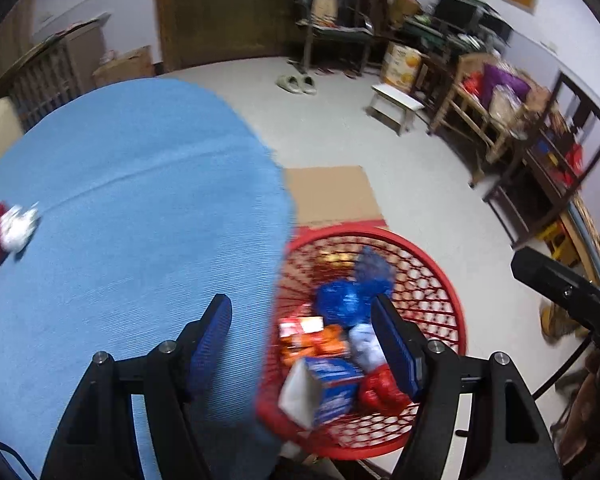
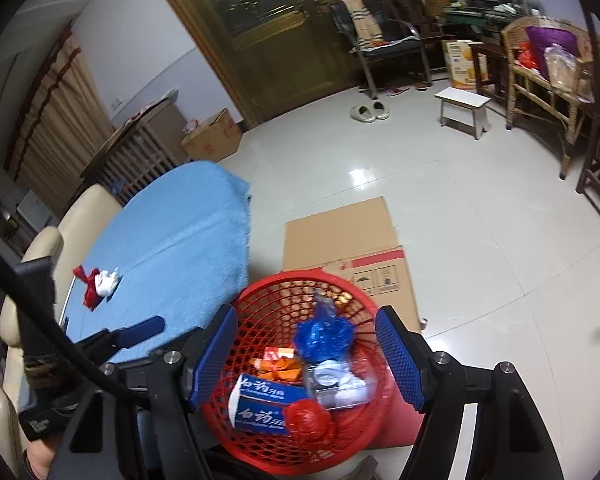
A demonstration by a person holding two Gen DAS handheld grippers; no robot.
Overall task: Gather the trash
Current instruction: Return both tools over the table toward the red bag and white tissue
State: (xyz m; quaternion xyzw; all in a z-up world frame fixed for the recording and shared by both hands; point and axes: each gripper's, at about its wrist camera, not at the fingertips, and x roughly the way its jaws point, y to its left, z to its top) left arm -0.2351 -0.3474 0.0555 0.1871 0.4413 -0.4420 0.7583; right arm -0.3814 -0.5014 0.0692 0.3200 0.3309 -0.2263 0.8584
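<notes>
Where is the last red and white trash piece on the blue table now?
The red and white trash lies on the blue table, at its far left in both views, away from the red basket on the floor.

White stool (image 2: 465,109), 2 slippers (image 2: 369,112), flattened cardboard (image 2: 340,236) on tiled floor (image 2: 500,240).

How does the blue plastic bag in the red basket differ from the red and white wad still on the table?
The blue plastic bag already lies inside the red basket; the red and white wad lies on the blue tablecloth. The bag is one colour and glossy, with a twisted top; the wad is two-coloured and looks matte. The bag is packed among other trash; the wad lies alone. Both are crumpled, and neither is gripped.
</notes>
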